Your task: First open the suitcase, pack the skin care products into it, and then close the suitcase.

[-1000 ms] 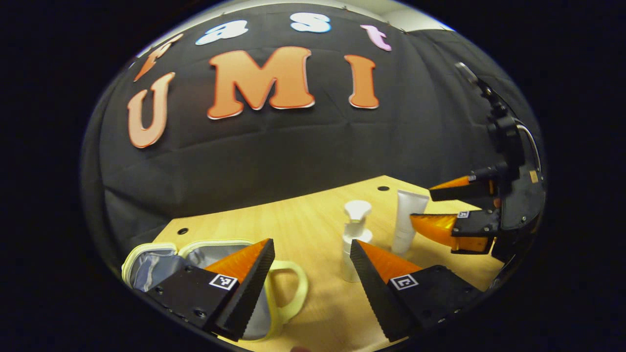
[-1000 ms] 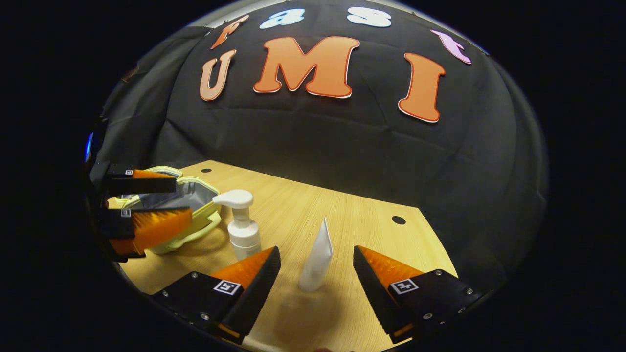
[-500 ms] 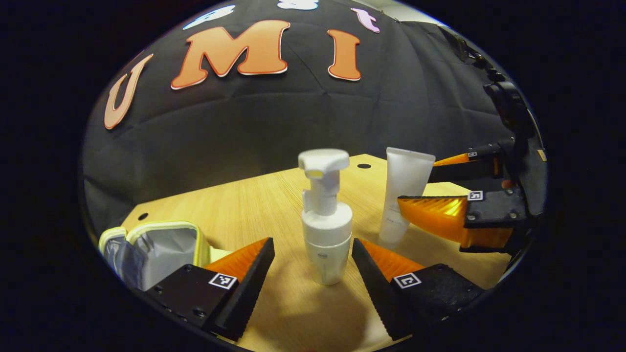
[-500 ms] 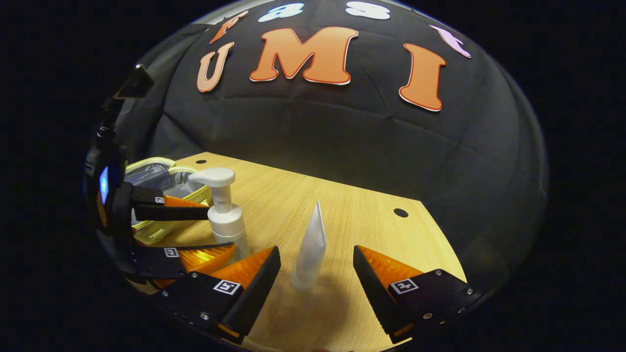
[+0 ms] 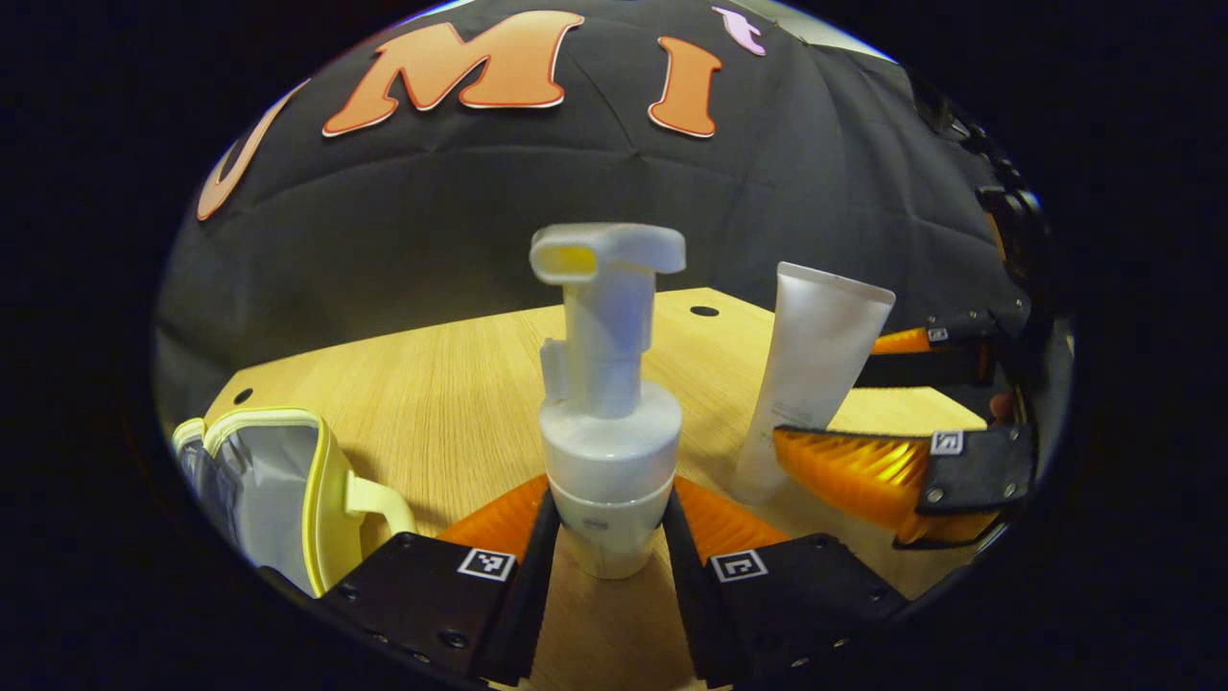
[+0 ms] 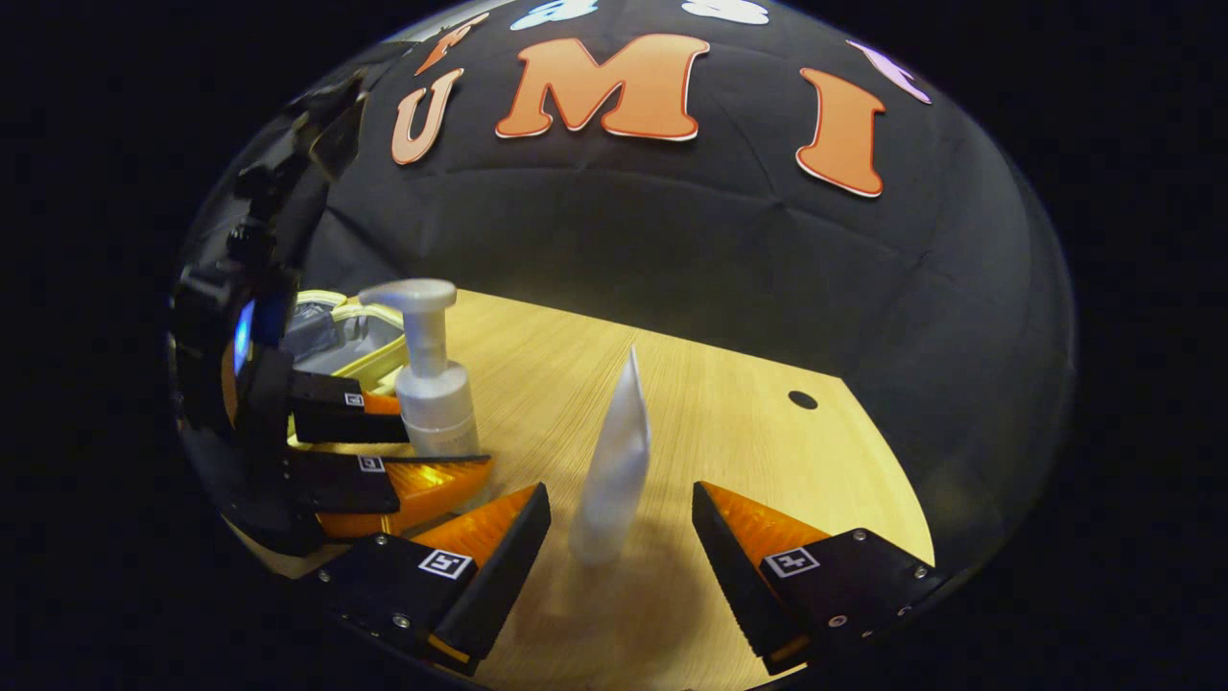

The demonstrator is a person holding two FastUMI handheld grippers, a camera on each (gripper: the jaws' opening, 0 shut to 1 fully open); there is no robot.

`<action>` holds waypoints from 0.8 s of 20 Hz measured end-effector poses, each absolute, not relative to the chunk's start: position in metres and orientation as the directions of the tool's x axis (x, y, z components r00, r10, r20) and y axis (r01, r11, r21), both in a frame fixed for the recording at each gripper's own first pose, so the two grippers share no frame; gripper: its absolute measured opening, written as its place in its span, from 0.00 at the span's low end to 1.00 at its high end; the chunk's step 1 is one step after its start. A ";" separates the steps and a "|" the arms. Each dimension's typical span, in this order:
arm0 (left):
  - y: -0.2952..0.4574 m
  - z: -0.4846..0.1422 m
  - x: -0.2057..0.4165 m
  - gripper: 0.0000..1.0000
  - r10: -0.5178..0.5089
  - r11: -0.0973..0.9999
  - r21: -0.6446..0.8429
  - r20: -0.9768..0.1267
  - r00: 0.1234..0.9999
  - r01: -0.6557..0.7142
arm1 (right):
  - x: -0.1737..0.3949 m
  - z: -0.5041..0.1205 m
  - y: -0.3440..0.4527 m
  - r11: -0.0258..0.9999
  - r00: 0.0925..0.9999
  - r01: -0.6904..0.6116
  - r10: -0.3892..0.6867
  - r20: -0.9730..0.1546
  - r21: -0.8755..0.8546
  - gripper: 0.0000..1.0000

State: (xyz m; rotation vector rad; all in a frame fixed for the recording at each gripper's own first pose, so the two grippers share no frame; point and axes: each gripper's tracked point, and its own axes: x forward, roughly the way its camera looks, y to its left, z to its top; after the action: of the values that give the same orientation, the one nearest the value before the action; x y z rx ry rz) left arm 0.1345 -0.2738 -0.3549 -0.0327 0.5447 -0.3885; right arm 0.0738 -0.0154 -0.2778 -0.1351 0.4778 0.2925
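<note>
Suitcase lies open, nothing packed yet; left gripper pinches the pump bottle between its fingers; right gripper spread around the upright tube, not touching

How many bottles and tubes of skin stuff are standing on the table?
2. The white pump bottle stands between the left gripper's fingers, which are closed against it. The white tube stands to its right, between the right gripper's open fingers. Others could be hidden inside the open suitcase.
</note>
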 end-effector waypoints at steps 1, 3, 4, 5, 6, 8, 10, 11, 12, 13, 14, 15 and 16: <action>-0.270 -0.349 0.133 0.59 -0.360 0.930 -0.128 -0.498 0.789 0.343 | 0.074 -0.283 -0.013 0.947 0.835 -0.317 0.250 -0.490 -0.057 0.93; -0.260 -0.337 0.130 0.59 -0.336 0.939 -0.109 -0.501 0.797 0.326 | 0.078 -0.292 -0.011 0.945 0.825 -0.322 0.250 -0.507 -0.058 0.72; -0.254 -0.332 0.128 0.59 -0.327 0.942 -0.110 -0.500 0.802 0.316 | 0.078 -0.296 -0.007 0.942 0.815 -0.333 0.262 -0.516 -0.049 0.65; -0.248 -0.324 0.126 0.59 -0.318 0.946 -0.113 -0.496 0.808 0.304 | 0.079 -0.296 -0.005 0.941 0.813 -0.334 0.264 -0.519 -0.044 0.50; -0.242 -0.315 0.126 0.59 -0.305 0.951 -0.113 -0.492 0.815 0.288 | 0.082 -0.296 -0.004 0.941 0.814 -0.337 0.272 -0.513 -0.036 0.49; -0.224 -0.297 0.125 0.59 -0.268 0.963 -0.100 -0.478 0.837 0.251 | 0.085 -0.296 -0.002 0.945 0.808 -0.328 0.273 -0.522 -0.013 0.44; -0.206 -0.282 0.125 0.59 -0.229 0.973 -0.082 -0.467 0.854 0.216 | 0.081 -0.290 0.000 0.944 0.800 -0.329 0.284 -0.529 0.010 0.38; -0.196 -0.276 0.124 0.59 -0.212 0.977 -0.076 -0.464 0.860 0.200 | 0.080 -0.286 0.001 0.942 0.799 -0.334 0.290 -0.527 0.011 0.37; -0.186 -0.273 0.122 0.59 -0.190 0.982 -0.068 -0.462 0.866 0.179 | 0.078 -0.280 0.003 0.940 0.800 -0.342 0.298 -0.520 0.011 0.37; -0.175 -0.268 0.121 0.59 -0.176 0.984 -0.069 -0.457 0.872 0.163 | 0.077 -0.272 0.005 0.937 0.804 -0.350 0.308 -0.509 0.013 0.36; -0.167 -0.264 0.117 0.59 -0.159 0.987 -0.063 -0.455 0.876 0.146 | 0.074 -0.265 0.007 0.932 0.800 -0.362 0.318 -0.509 0.015 0.36; -0.157 -0.258 0.113 0.59 -0.144 0.990 -0.057 -0.451 0.881 0.133 | 0.072 -0.257 0.010 0.929 0.800 -0.370 0.329 -0.502 0.020 0.36; -0.147 -0.253 0.108 0.59 -0.126 0.992 -0.052 -0.449 0.885 0.115 | 0.070 -0.247 0.014 0.926 0.800 -0.377 0.338 -0.495 0.023 0.36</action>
State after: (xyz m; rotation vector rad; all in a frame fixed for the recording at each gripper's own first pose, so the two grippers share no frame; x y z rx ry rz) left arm 0.1084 -0.1474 -0.2530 -0.0239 0.4683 -0.1250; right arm 0.0704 0.0137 -0.2470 -0.0777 0.5164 0.3840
